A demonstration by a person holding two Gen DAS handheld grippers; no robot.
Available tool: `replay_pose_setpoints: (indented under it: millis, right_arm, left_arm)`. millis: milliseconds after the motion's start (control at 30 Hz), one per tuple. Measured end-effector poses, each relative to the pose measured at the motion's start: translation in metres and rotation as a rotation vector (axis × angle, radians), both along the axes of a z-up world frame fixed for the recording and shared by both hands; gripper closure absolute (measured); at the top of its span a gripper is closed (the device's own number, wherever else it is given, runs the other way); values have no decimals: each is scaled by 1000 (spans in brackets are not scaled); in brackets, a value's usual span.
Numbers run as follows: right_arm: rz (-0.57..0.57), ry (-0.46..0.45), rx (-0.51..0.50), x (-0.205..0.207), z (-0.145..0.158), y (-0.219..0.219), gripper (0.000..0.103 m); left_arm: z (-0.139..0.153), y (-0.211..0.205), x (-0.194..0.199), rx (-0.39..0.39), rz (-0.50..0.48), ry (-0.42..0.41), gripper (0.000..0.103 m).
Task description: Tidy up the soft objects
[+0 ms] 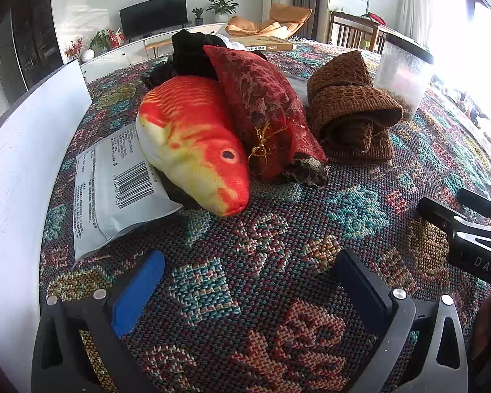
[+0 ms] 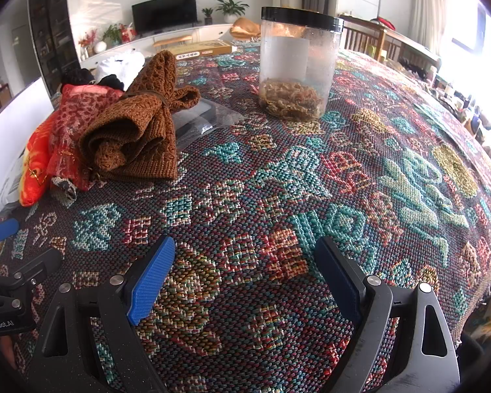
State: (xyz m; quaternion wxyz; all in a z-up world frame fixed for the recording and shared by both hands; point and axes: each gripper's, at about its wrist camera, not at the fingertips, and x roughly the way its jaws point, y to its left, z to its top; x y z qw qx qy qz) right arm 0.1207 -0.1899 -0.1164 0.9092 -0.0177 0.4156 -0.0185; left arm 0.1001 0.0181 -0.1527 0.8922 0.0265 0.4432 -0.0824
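Black cloth half-hidden behind red pouch

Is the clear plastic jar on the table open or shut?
Shut: the clear jar stands upright with its black lid seated on top.

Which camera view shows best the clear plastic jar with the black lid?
The right wrist view shows it best: the clear plastic jar with the black lid stands whole and upright on the patterned woven cloth, with dried brown material at its bottom. In the left wrist view, the jar sits near the glare, partly behind the brown knitted garment.
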Motion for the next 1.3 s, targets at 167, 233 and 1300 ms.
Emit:
replay_pose_setpoints:
  millis: [167,233,1300]
  right_arm:
    - [0,0,0,0,0,0,14]
    - [0,0,0,1,0,-1,14]
    - [-1,-1,15,-3,1,-1,14]
  left_arm:
    - [0,0,0,0,0,0,0]
    - [0,0,0,0,0,0,0]
    - [0,0,0,-2,0,0,0]
